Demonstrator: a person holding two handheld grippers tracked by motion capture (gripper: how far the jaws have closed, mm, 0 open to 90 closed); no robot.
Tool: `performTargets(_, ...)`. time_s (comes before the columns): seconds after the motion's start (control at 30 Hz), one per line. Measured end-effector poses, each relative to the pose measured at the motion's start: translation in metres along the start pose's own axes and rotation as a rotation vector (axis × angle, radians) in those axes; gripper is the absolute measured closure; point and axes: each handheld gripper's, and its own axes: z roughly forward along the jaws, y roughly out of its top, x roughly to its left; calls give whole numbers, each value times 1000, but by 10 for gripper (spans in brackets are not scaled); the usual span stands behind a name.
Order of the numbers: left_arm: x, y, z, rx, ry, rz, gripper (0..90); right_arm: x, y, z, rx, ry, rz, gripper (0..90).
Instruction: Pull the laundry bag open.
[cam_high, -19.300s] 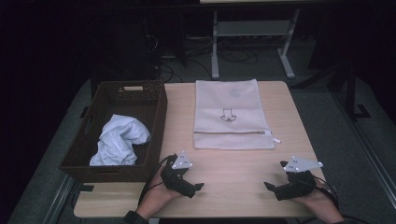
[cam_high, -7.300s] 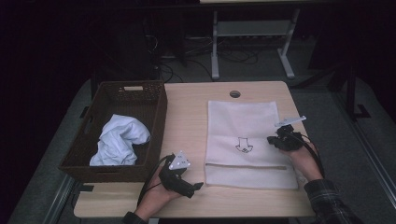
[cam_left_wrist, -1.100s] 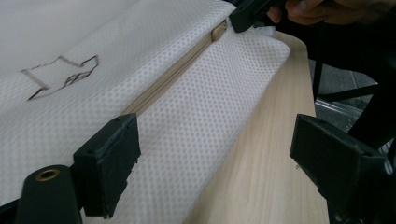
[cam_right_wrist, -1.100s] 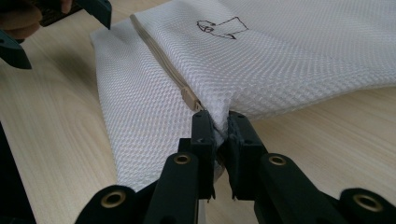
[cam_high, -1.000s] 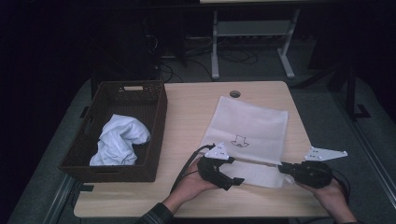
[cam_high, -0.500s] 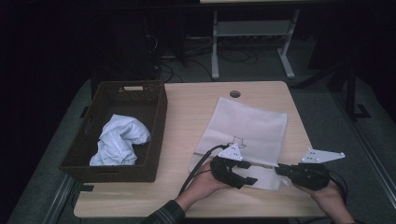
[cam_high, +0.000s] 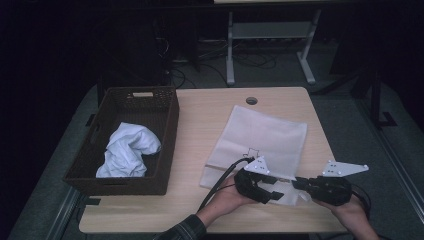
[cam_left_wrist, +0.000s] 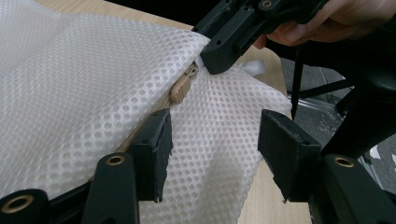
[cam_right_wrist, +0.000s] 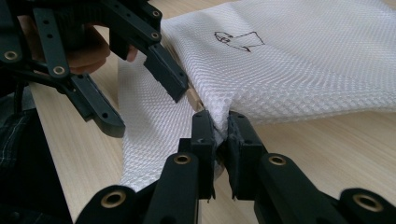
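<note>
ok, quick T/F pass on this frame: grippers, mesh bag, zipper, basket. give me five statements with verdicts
1. The right gripper is clamped on a corner of the mesh bag. True.
2. The left gripper is shut on the zipper pull. False: its jaws stand open, with the pull lying beyond them, untouched.
3. The white cloth lies inside the basket. True.
4. The mesh bag sits in the basket. False: it lies flat on the table, to the right of the basket.
5. The bag carries a small dark printed drawing. True.
</note>
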Motion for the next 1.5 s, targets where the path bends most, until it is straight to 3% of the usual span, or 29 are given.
performTargets(0.57,4,2,11,8,14,-3,505,2,0,0,1,-3,-6,816)
performTargets(0.77,4,5,12,-6,4,-14,603,3,0,0,-2,-3,-5,816)
performTargets(1.23,4,7,14,-6,31,-11,819,7,2,1,-6,-7,-9,816)
performTargets(1.5,6,7,10,0,41,-27,864,9,2,3,-9,1,-14,815)
